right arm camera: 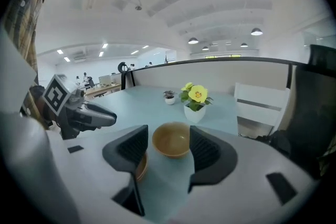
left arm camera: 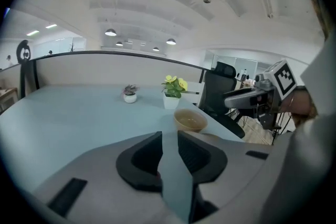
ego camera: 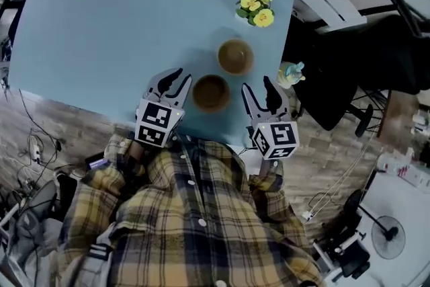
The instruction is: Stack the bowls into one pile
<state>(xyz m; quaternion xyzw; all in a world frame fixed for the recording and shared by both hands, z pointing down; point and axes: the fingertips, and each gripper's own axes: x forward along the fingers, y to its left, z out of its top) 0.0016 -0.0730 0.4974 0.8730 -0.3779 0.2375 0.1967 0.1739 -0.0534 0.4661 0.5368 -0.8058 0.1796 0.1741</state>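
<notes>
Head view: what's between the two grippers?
The nearer bowl sits between the left gripper and the right gripper; the head view shows it.

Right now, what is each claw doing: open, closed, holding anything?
Left claw: open, a narrow gap, nothing between the jaws.
Right claw: open and empty; the bowl ahead of it is untouched.

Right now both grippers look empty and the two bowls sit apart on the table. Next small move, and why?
Probably ease the right gripper forward to the rim of the far bowl. Its jaws stand apart with nothing held, and its own view shows that bowl framed between them, some way ahead. The near bowl sits just to its left, a ready base for the pile.
</notes>
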